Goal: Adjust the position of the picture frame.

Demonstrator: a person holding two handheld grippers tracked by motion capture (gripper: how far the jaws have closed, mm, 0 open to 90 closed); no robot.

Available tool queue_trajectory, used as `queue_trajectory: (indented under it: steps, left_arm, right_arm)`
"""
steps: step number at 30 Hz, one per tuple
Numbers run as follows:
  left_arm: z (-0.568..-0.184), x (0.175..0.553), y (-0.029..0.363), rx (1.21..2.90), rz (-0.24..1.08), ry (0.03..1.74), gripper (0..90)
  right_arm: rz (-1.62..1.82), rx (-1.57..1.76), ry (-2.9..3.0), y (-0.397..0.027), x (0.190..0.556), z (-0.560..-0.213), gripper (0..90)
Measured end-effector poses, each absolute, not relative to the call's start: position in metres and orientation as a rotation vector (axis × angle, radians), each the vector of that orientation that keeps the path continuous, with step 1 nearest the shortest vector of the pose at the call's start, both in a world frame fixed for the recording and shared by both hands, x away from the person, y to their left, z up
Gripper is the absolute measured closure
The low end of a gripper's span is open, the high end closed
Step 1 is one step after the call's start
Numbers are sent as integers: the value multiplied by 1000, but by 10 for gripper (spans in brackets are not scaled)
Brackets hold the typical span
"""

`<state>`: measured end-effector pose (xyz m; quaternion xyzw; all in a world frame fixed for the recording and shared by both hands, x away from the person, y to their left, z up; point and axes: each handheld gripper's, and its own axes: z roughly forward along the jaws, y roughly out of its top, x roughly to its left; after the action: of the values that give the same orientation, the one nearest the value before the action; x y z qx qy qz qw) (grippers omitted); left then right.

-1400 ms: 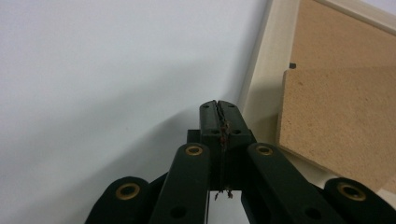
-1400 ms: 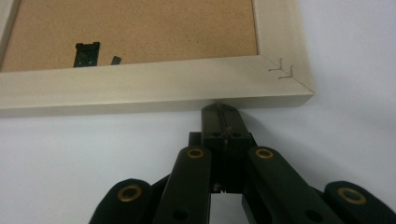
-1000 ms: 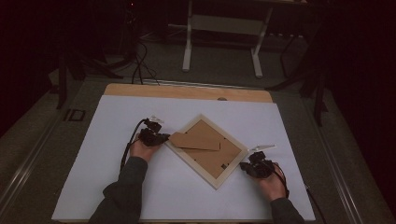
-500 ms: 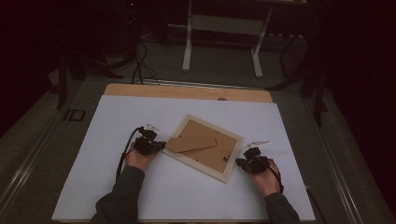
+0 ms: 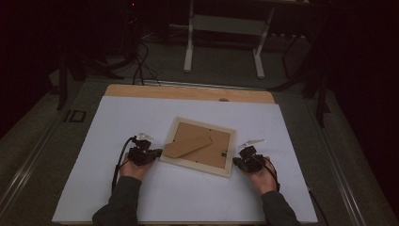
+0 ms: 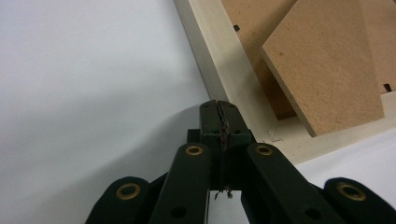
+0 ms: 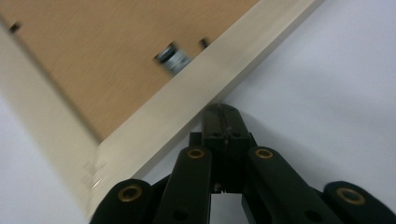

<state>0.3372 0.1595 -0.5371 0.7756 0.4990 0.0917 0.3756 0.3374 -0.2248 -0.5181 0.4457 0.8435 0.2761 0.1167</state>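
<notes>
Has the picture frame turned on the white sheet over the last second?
Yes. The picture frame has turned clockwise: a second ago it sat like a diamond, corner toward the table's wooden far edge; now its long sides run nearly parallel to that edge.

Around the table: a white sheet, a wood edge and dark floor things.

A big white sheet (image 5: 141, 122) covers most of the table. At the far side a strip of light brown wood (image 5: 141, 91) peeks out from under the sheet. A small dark spot (image 5: 224, 100) sits on that wood, a bit right of the middle. Far behind the table stands a pale metal stand (image 5: 225, 28) with two legs on the floor. To the far left, black cables (image 5: 141, 63) lie curled on the dark floor. Near the left far corner of the table there is a small dark box shape (image 5: 75, 116). The room around is very dark.
</notes>
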Motion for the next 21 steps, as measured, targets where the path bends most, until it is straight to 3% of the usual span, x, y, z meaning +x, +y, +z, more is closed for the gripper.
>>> queue_trajectory:
  steps: [7, 21]
  left_arm:
    - [-536, 330, 157, 2000, 262, 1292, 900]
    - [-535, 319, 162, 1986, 232, 1325, 900]
  right_arm:
    - [827, 1274, 2517, -225, 321, -518, 900]
    - [822, 1266, 2507, -221, 343, -518, 900]
